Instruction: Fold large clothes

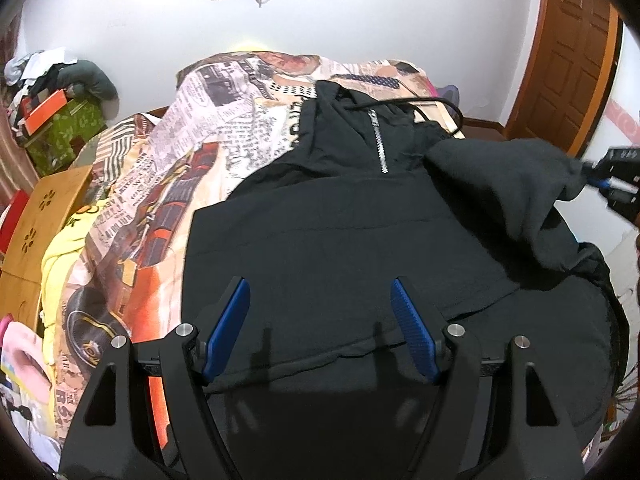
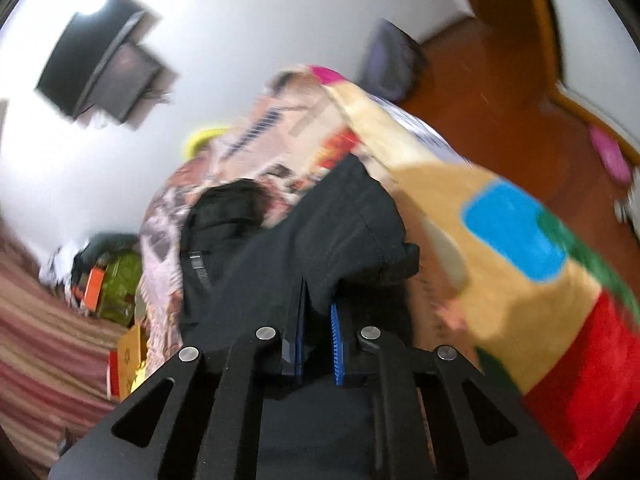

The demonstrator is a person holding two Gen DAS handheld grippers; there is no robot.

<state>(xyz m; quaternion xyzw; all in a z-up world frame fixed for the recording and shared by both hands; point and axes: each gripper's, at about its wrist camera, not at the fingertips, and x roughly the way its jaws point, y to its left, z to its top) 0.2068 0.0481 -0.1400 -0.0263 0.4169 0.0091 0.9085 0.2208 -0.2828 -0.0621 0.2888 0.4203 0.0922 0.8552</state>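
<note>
The left gripper (image 1: 320, 328) was released, its blue pads (image 1: 230, 320) spread wide and hovering above the lower front panel of the black hooded pullover (image 1: 340, 240). The pullover lay face up on a bed covered by a newspaper-print blanket (image 1: 180, 152), extending ahead of this gripper, with its hood and short metal zipper (image 1: 379, 142) at the far end. To the right of the left gripper, one sleeve (image 1: 520, 184) was lifted and drawn across the chest.

The right gripper (image 2: 316, 320) was clenched on the black sleeve cuff (image 2: 360, 232), the fabric pinched between its nearly closed blue pads (image 2: 336, 344). Ahead and left of it lay the hood (image 2: 224, 208). The right wrist view was motion-blurred.
</note>
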